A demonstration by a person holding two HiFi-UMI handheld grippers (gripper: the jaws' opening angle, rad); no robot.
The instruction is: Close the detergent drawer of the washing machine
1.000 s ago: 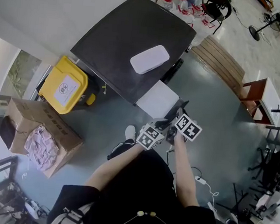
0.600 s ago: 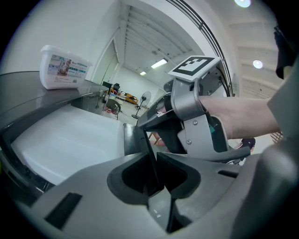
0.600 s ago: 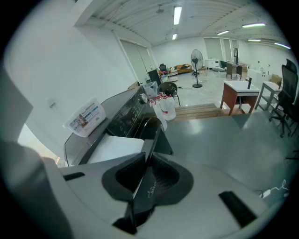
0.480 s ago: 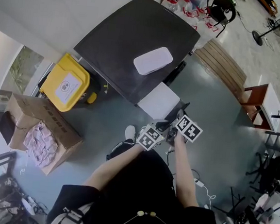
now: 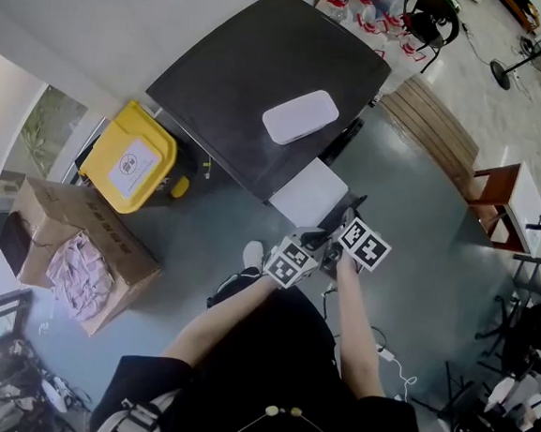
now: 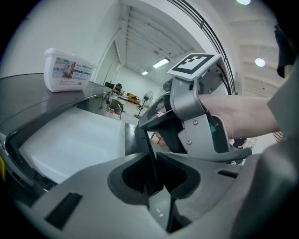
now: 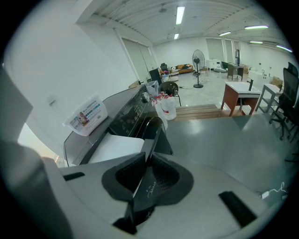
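2 grippers meet at the detergent drawer (image 5: 308,193), and little differs from 1 second ago. Both stay on its front, while the whole head view has drifted slightly to the right. The left gripper (image 6: 154,172) has just closed a little further and pinches the drawer's thin dark front panel (image 7: 150,149) between its pads. The right gripper (image 7: 145,175) clamps the same panel just beside it.

The drawer stands pulled out, at centre frame in the head view. It juts from the lower end of the front of the washing machine (image 5: 264,78). Its white top is bare, its long axis runs from upper left to lower right, and its front panel faces lower right, toward the person.

1 white labelled plastic tub (image 5: 300,116) lies on the machine's dark top. A yellow bin (image 5: 129,160) and an open cardboard box (image 5: 79,255) sit at left. A shoe (image 5: 252,254) shows just left of the grippers, and slatted wood (image 5: 429,125) lies at upper right.
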